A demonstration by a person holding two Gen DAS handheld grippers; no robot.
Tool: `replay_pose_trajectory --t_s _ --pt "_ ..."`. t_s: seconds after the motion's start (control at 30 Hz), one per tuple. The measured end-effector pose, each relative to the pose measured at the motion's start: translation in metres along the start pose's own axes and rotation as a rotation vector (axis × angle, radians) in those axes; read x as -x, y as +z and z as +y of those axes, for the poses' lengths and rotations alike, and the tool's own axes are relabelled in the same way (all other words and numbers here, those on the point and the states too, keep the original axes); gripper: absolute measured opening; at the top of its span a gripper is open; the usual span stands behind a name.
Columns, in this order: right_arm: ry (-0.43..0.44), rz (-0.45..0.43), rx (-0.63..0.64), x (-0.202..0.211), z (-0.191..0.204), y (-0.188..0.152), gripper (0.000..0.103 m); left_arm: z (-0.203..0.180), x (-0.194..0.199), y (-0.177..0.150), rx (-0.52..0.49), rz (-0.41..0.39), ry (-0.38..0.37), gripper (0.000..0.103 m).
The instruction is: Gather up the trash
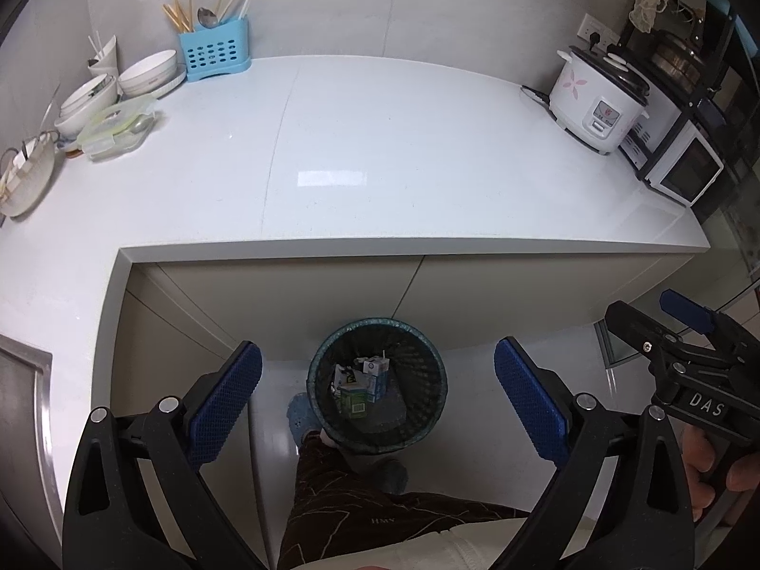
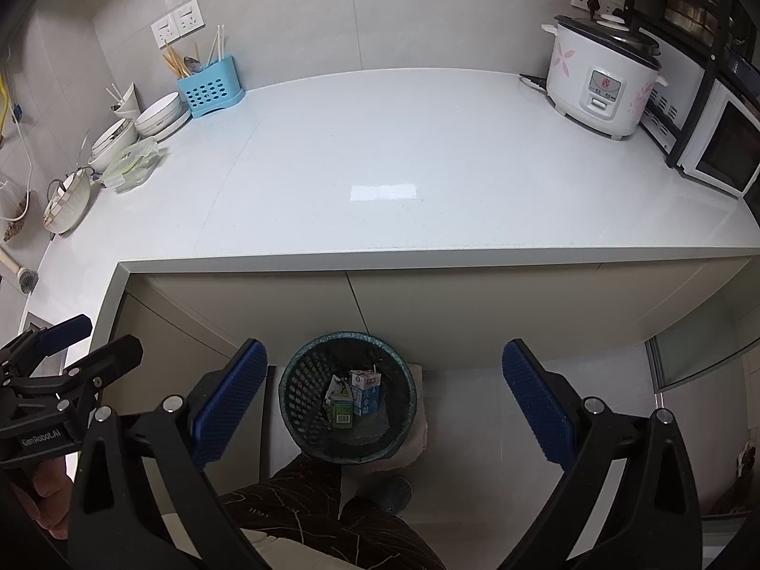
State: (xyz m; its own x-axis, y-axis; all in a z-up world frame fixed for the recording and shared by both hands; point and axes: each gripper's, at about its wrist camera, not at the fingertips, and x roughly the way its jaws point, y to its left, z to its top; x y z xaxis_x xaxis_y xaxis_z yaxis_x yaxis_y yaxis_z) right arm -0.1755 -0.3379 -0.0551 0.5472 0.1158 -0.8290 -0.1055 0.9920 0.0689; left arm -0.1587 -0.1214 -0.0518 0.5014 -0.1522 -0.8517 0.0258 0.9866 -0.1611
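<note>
- White glossy L-shaped bench (image 1: 380,152), bare at centre.
- Round dark mesh waste bin (image 1: 377,437) on the floor below, holding small drink cartons (image 1: 363,384).
- Left gripper (image 1: 377,396) and right gripper (image 2: 384,401): blue-padded fingers (image 2: 232,394) spread apart, empty, framing the bin from above.
</note>
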Motion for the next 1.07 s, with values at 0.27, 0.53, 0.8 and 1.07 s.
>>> replay_pose_trajectory --t_s 0.27,0.53,0.8,1.07 --pt "-0.004 0.001 0.005 -0.001 0.004 0.001 0.095 -0.003 0.002 0.002 -0.018 -0.023 -0.008 0.097" --pt "-0.002 0.013 0.007 -0.007 0.008 -0.001 0.095 0.004 -0.003 0.001 -0.008 -0.010 0.021 0.097" --pt "-0.001 0.023 0.002 -0.012 0.012 -0.003 0.095 0.011 -0.008 -0.003 0.010 0.013 0.032 0.097" --pt "-0.001 0.023 0.001 -0.012 0.012 -0.005 0.095 0.014 -0.008 -0.005 0.036 0.017 0.047 0.097"
